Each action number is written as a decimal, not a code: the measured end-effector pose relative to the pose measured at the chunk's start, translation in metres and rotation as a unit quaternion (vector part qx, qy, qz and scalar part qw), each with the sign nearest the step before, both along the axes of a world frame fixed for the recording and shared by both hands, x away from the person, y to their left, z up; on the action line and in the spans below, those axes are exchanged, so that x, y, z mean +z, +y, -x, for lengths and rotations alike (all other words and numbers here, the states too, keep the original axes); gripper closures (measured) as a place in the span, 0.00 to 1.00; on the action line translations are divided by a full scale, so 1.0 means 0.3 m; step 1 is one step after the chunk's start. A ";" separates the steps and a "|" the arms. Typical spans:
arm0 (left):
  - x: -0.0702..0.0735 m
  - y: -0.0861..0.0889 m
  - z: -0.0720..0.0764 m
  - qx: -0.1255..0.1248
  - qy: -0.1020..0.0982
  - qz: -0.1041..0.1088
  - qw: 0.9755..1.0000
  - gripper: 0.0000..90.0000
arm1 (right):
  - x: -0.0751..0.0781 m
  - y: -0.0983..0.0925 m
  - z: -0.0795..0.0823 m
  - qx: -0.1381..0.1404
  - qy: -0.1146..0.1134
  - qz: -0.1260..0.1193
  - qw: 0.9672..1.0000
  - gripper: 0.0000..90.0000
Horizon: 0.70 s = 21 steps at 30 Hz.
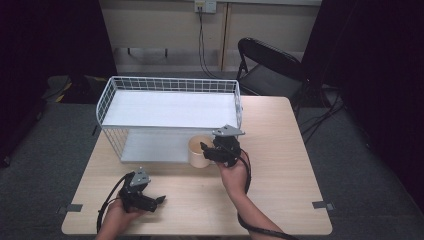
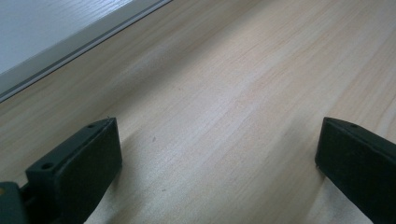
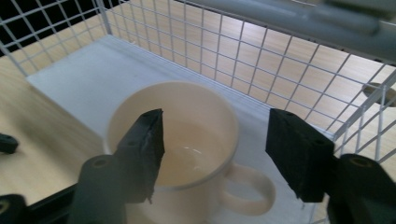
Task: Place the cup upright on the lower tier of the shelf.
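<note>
I read step as release: right gripper jaws spread, mug free between them on rack lower shelf; next I back straight off; left gripper spread, idle

The left gripper is a compact black block topped by a grey three-cornered plate with small dark screw heads. A black cable loops from its rear. Its jaws are flat, matte black rectangular pads, each with a round screw hole near its base.

The right gripper is built the same way: black body, pale grey triangular plate on top, and a black cable running back along the forearm. Its jaws are thick black pads on dark mounts with recessed round holes.

Both forearms are bare, with no sleeves visible.
</note>
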State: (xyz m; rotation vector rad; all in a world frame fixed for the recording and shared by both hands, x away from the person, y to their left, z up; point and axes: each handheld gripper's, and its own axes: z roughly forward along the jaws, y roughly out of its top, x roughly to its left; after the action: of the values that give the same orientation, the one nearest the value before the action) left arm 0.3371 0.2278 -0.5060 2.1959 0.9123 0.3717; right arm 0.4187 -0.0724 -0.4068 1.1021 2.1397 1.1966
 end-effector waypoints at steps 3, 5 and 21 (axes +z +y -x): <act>0.000 0.000 0.000 0.000 0.000 0.000 1.000 0.00 | 0.008 -0.008 0.011 0.000 -0.001 -0.005 1.000 0.32; 0.000 0.000 0.000 0.000 0.000 0.000 1.000 0.00 | 0.018 -0.017 0.023 0.005 0.002 -0.014 1.000 0.29; 0.000 0.000 0.000 0.000 0.000 0.000 1.000 0.00 | -0.047 -0.045 0.109 0.038 0.027 -0.023 0.999 0.19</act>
State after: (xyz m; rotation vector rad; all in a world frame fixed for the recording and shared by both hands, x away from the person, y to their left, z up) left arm 0.3371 0.2278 -0.5060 2.1964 0.9121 0.3722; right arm 0.3861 -0.0859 -0.4208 1.0926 2.2240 1.2703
